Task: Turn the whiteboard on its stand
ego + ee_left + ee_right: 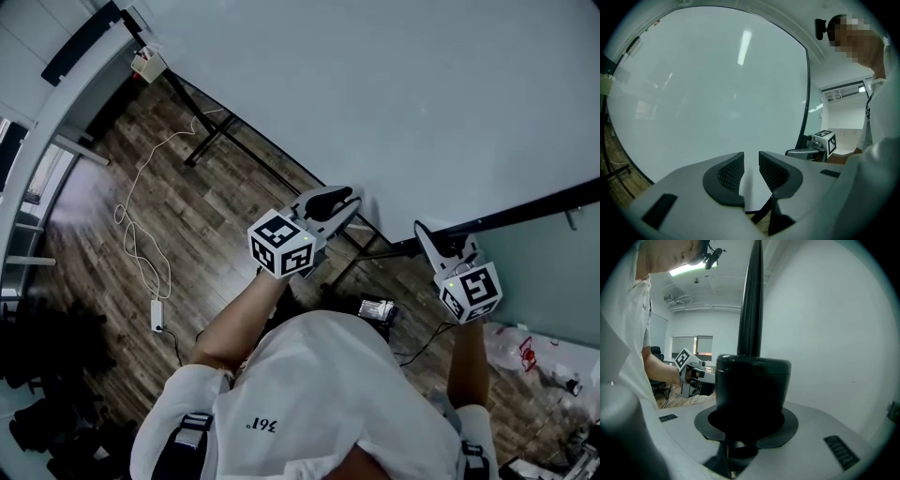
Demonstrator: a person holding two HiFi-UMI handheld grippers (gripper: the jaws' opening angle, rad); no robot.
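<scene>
Although the whiteboard (422,94) fills most of the head view, raised on its black stand (200,152) above the wooden floor (94,234), the turn is judged to hinge on one small spot at its side edge. There the right claw (429,239) is seen closed around a black knob (752,385), which fills the space between its jaws. A black post (751,296) rises straight out of the knob, and the board's white face lies just to the right of that post in the right gripper view.

The left claw (751,165) is held with its jaws a narrow gap apart and nothing pressed between them. The board's face is seen straight ahead of it, with the lower corner showing through the gap. Both claws are placed near the same side edge, well apart from the far leg.

The knob is taken to be the lock on the pivot, so the axis of the turn is judged to run along the board's length from that knob. The right claw is thus the nearer to the pivot. The left claw is set low before the face, where a push could tip the board once the knob is loosened. Whether its tips touch the board cannot be told.
</scene>
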